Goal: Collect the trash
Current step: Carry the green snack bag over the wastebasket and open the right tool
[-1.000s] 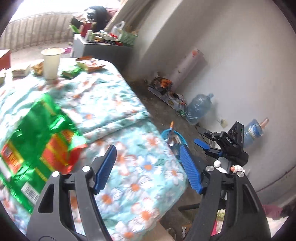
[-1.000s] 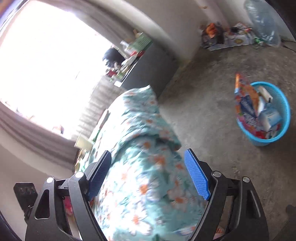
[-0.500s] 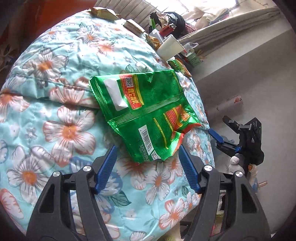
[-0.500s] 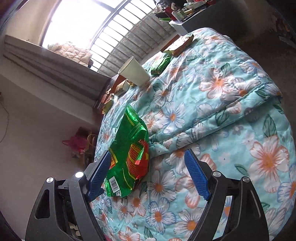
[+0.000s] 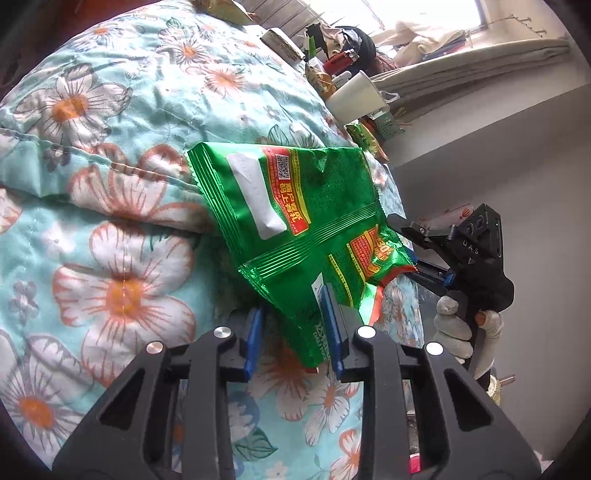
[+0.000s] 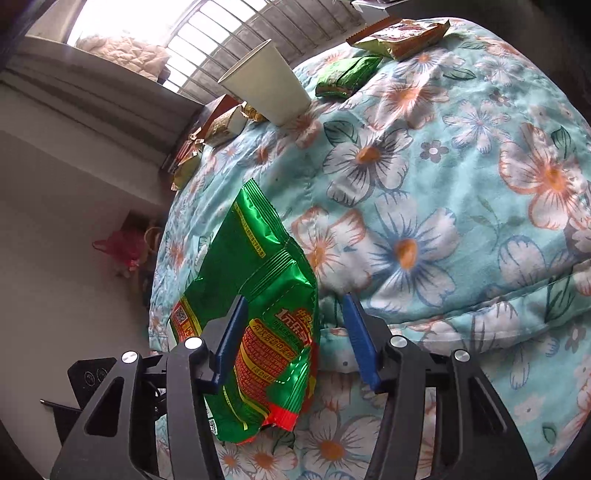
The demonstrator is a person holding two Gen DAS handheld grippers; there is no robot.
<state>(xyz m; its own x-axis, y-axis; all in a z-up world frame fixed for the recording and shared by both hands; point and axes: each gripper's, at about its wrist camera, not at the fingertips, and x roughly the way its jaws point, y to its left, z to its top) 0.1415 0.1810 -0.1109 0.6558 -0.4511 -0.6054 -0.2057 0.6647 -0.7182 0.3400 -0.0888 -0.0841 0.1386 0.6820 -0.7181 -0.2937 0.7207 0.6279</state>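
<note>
A bed covered by a floral quilt [image 5: 110, 229] fills both views, with a barred window behind it. The left gripper [image 5: 291, 336] has just been closing, and its blue pads now pinch the near corner of the green snack bag [image 5: 295, 229], which lies crumpled on the quilt. The right gripper [image 6: 291, 336] has also been narrowing; the same bag's other end sits between its jaws, touching the left pad, while the right pad stands clear of it, so it has no grip yet. Farther back, a paper cup [image 6: 266, 85], a small green packet [image 6: 347, 75] and a brown wrapper [image 6: 402, 35] lie untouched. Judging by this, collection is at an early stage: one item is being picked up, and several remain on the bed.
</note>
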